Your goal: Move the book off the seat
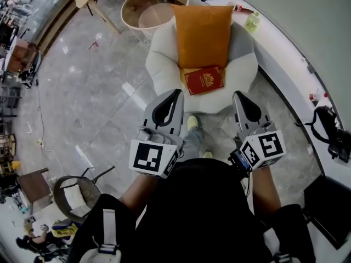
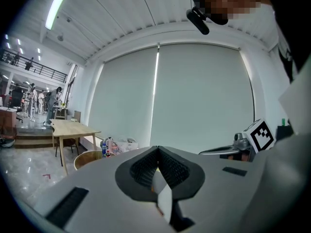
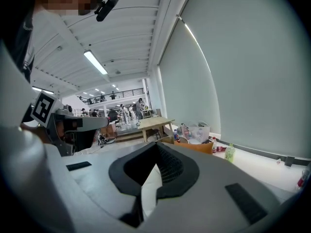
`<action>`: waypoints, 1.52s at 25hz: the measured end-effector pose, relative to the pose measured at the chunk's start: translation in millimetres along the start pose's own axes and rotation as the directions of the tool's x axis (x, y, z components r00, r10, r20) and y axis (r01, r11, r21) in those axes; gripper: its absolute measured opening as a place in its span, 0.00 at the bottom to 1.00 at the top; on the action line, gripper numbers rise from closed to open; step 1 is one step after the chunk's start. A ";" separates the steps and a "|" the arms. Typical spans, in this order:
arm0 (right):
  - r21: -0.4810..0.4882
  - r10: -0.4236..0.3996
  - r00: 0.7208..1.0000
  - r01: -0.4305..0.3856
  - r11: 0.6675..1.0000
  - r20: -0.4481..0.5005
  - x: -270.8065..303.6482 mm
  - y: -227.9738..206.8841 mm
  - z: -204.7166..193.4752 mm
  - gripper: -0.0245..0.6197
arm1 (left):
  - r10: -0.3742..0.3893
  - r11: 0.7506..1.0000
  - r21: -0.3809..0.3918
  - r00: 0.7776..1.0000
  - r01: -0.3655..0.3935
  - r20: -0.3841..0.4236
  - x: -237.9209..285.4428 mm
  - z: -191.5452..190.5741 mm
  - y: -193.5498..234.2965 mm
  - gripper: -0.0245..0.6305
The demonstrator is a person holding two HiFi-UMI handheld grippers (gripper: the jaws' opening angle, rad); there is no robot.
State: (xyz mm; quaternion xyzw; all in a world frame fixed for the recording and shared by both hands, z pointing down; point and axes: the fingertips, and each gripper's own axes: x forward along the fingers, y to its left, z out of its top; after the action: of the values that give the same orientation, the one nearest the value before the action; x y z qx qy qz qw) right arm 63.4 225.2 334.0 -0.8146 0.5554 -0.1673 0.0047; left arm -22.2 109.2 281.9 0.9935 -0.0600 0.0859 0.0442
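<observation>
Pressed shut tip to tip, gripping nothing: left gripper [image 1: 176,92] and right gripper [image 1: 237,95] alike. Just beyond them, flat on the white seat [image 1: 159,64] at the foot of the orange cushion [image 1: 203,34]: red book [image 1: 204,80], gold emblem and lettering too small to read.

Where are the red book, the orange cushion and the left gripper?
red book [image 1: 203,80]: head view, middle of its cover.
orange cushion [image 1: 202,34]: head view, centre of its front face.
left gripper [image 1: 176,92]: head view, at its closed fingertips.
</observation>
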 end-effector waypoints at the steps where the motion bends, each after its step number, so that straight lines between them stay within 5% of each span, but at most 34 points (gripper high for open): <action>1: 0.004 -0.010 1.000 0.010 1.000 -0.009 5.0 -2.0 1.8 0.05 | -0.002 1.000 0.000 1.000 0.002 -0.001 4.3 0.9 3.7 0.05; 24: -0.039 -0.063 0.997 0.061 0.997 -0.048 102.5 -6.1 27.5 0.05 | -0.069 0.997 -0.027 0.997 0.070 0.027 65.0 16.8 92.8 0.05; 38: -0.064 -0.107 0.992 0.103 0.993 -0.061 104.4 1.9 24.4 0.05 | -0.086 0.996 -0.034 0.996 0.087 0.036 61.1 11.3 107.0 0.05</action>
State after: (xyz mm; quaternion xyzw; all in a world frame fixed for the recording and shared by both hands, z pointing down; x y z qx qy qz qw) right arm 102.6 125.5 338.6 -0.8365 0.5166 -0.1766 -0.0469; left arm 25.8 -4.5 289.8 0.9956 -0.0191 0.0655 0.0644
